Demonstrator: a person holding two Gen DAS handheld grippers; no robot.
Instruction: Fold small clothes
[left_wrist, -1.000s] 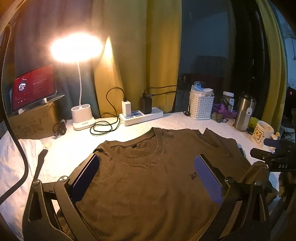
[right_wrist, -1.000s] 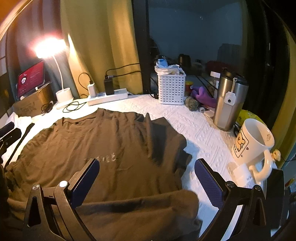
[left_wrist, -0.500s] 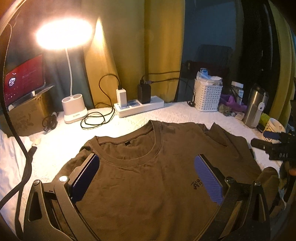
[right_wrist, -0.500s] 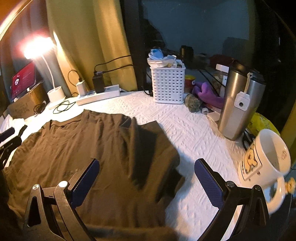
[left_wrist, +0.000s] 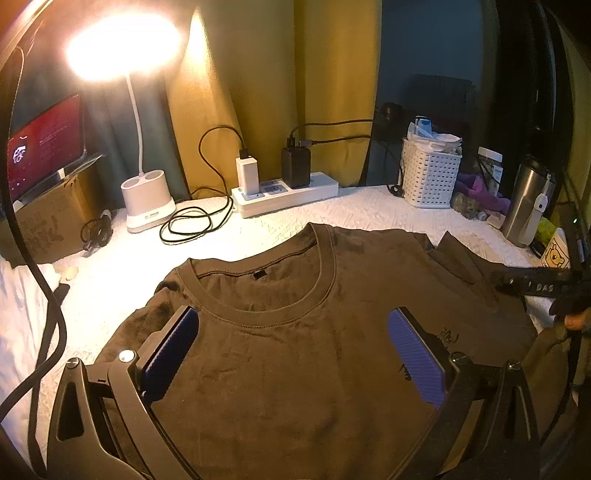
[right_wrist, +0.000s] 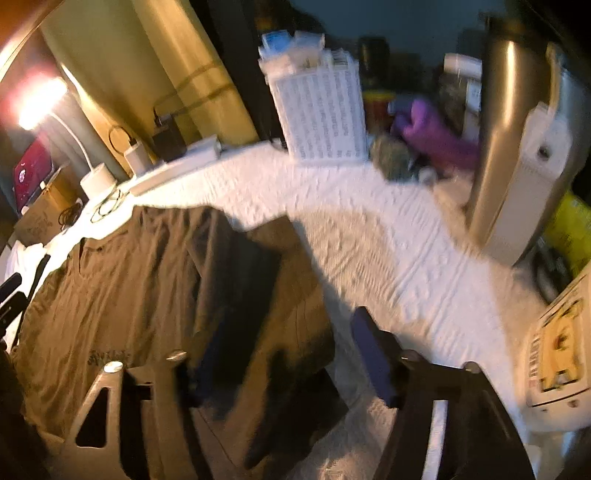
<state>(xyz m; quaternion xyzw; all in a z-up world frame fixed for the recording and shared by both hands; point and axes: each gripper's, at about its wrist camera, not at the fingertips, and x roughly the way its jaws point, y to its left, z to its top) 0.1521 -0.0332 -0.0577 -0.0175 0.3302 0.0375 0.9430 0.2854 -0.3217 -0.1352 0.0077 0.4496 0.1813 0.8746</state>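
A brown T-shirt (left_wrist: 369, 266) lies front up on the white cloth-covered table (left_wrist: 122, 266), its round collar (left_wrist: 258, 291) facing away. My left gripper (left_wrist: 291, 343) is open, low over the chest just short of the collar, its blue pads (left_wrist: 170, 350) well apart. In the blurred right wrist view the shirt (right_wrist: 129, 288) spreads left, and its folded-in right sleeve (right_wrist: 291, 280) lies between the jaws of my right gripper (right_wrist: 288, 350). Those jaws are closing, and the pads do not press on the cloth.
Along the back stand a lit desk lamp (left_wrist: 147, 199), a power strip (left_wrist: 284, 192) with chargers and cables, and a white basket (left_wrist: 430, 177). A steel tumbler (right_wrist: 517, 147) and a bear mug (right_wrist: 557, 339) crowd the right side. A cardboard box (left_wrist: 48, 225) sits far left.
The right gripper dropped forward toward the right sleeve and its jaws narrowed; the tumbler and mug now loom closer. The left gripper crept forward and down toward the collar, still wide.
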